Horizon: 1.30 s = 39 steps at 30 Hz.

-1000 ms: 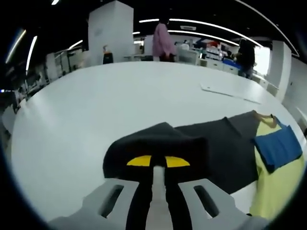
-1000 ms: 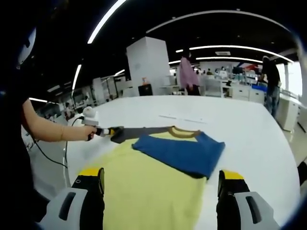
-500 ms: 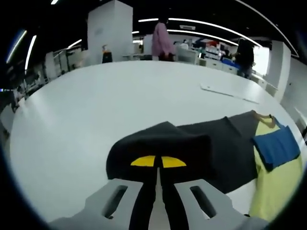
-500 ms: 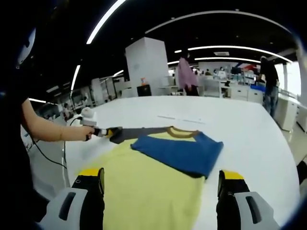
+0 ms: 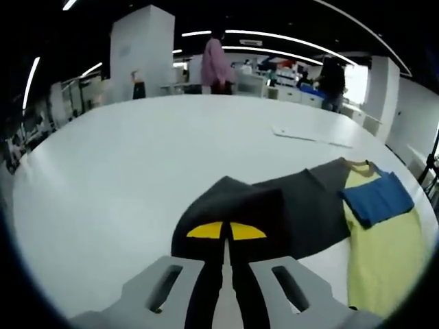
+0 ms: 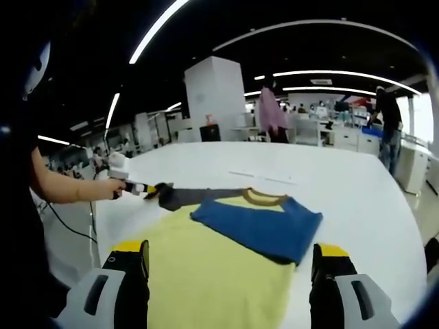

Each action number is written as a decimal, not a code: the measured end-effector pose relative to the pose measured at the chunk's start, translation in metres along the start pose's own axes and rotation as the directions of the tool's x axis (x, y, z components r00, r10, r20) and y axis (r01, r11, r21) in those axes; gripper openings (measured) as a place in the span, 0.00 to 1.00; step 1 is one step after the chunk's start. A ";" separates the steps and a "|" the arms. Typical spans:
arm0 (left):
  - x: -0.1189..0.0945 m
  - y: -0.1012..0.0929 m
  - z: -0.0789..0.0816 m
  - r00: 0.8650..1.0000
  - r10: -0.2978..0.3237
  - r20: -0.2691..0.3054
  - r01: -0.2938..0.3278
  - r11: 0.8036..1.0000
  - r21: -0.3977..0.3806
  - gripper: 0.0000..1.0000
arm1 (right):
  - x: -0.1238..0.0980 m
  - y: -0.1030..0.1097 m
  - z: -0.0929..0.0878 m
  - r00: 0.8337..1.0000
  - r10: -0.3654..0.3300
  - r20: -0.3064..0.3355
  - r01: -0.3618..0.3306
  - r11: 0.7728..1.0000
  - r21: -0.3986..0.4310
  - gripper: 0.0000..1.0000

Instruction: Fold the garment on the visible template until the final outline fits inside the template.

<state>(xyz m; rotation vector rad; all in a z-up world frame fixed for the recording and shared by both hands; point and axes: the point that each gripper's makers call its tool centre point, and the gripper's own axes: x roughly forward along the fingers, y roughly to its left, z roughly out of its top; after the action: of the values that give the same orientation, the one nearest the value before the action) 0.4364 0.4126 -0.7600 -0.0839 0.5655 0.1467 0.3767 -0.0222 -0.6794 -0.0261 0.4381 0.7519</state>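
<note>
A T-shirt with a yellow body, one blue sleeve and one dark grey sleeve lies flat on the white table. The blue sleeve is folded in over the chest. My left gripper is shut on the end of the dark grey sleeve, which stretches away from the yellow body and the blue sleeve. In the right gripper view a person's hand holds the left gripper at the sleeve tip. My right gripper stands open, jaws wide apart over the shirt's lower body.
A thin white sheet lies flat on the table beyond the shirt. Two people stand past the far edge, one in pink, one in dark clothes. A white pillar and desks are behind them.
The left jaws closed fully onto the dark grey sleeve, then drew it outward, away from the shirt body. The right gripper has stayed open in place.
</note>
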 end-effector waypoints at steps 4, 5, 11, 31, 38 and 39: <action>-0.013 0.011 -0.006 0.999 -0.002 -0.032 0.002 1.000 0.021 0.00 | 0.001 0.003 0.001 1.000 0.006 0.003 -0.006 1.000 -0.004 0.98; -0.016 0.014 -0.007 0.999 -0.002 -0.033 0.002 1.000 0.022 0.00 | 0.000 0.003 0.002 1.000 0.008 0.004 -0.008 1.000 -0.004 0.98; -0.035 0.024 -0.011 0.999 -0.006 -0.052 0.010 0.997 0.074 0.00 | 0.000 0.005 0.002 1.000 0.013 0.003 -0.013 1.000 -0.007 0.98; -0.062 0.052 -0.039 0.991 0.025 -0.134 -0.012 0.995 0.101 0.00 | -0.003 0.008 0.004 1.000 0.018 0.004 -0.018 1.000 -0.007 0.99; -0.058 0.072 -0.047 0.986 0.063 -0.156 -0.044 0.992 0.121 0.00 | -0.006 0.008 0.001 1.000 0.009 -0.006 -0.009 1.000 0.003 0.99; -0.056 0.077 -0.046 0.985 0.076 -0.153 -0.054 0.989 0.140 0.00 | -0.007 0.008 0.000 1.000 0.009 -0.006 -0.009 1.000 0.001 0.99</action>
<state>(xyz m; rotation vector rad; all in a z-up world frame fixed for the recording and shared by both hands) 0.3525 0.4766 -0.7713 0.0561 0.7349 0.1655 0.3671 -0.0209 -0.6753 -0.0257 0.4448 0.7602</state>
